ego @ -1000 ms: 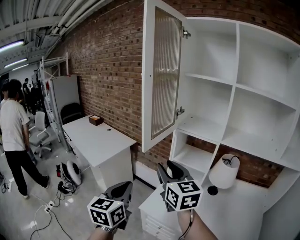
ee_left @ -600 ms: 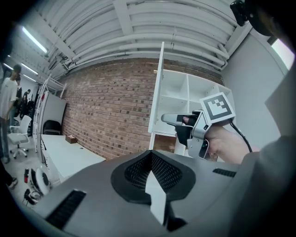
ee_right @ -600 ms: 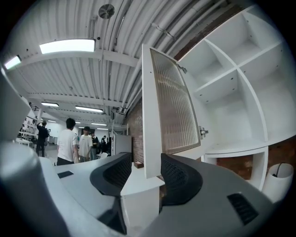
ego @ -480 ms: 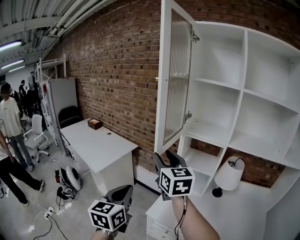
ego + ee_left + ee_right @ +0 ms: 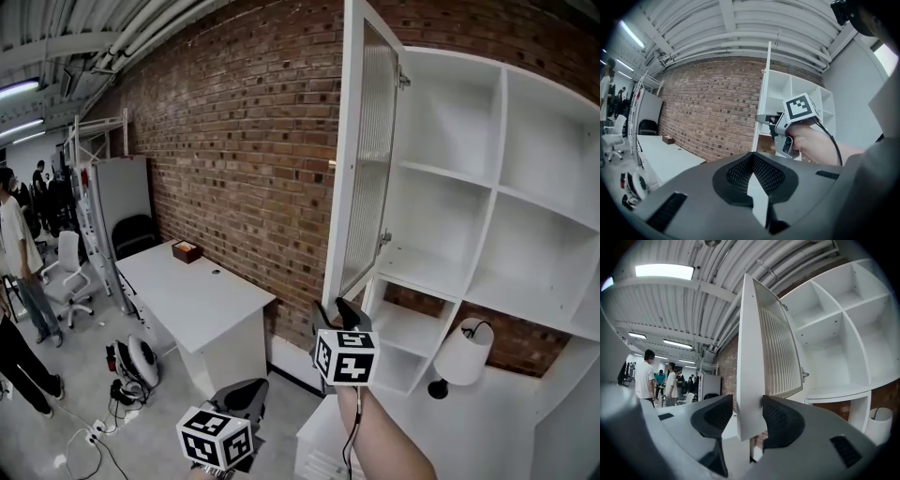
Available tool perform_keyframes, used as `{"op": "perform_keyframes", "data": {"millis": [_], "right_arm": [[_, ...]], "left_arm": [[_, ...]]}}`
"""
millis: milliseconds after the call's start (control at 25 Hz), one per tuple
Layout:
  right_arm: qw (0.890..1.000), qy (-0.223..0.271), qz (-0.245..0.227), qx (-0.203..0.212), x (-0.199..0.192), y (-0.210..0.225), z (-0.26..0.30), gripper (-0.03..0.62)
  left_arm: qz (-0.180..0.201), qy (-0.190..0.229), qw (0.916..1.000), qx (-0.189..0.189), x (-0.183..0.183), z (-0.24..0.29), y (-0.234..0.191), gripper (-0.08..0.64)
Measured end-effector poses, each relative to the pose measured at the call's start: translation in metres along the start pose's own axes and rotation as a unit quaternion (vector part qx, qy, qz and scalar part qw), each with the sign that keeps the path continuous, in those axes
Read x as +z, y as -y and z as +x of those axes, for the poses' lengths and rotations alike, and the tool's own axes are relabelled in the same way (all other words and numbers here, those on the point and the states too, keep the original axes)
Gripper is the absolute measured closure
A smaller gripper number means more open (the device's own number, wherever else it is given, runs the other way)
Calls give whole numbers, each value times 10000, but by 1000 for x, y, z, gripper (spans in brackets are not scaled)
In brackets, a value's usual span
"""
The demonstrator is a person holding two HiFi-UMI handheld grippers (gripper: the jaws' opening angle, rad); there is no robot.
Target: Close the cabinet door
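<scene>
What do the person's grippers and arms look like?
The left gripper and right gripper have grey bodies, black mesh pads and a white cube with black square markers. A black cable leaves the right one; the forearm shows no sleeve. The right jaws have just been opening, either side of the door.

White surface along brick wall; brown box on its far end; round fan on floor beside it.
</scene>
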State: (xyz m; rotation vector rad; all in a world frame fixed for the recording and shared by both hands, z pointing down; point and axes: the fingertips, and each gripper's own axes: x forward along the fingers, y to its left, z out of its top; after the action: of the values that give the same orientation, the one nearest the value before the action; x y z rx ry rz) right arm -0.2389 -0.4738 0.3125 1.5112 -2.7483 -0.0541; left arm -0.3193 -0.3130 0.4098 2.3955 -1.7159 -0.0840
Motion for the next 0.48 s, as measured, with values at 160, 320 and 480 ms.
{"op": "perform_keyframes", "data": {"millis": [160,320,480], "right_arm": [[9998,55,-106,-137,-1,3,3,390],[9999,48,-70,-88,1,3,4,390],[10000,-4,-37,-20,0,7,1,391]], "left_arm": [[-29,-13,10000,-37,-2,6,-4,552],[-37,-39,9999,-139,-2,16,1,552],[-20,-67,9996,-274,-2,27,13,552]]}}
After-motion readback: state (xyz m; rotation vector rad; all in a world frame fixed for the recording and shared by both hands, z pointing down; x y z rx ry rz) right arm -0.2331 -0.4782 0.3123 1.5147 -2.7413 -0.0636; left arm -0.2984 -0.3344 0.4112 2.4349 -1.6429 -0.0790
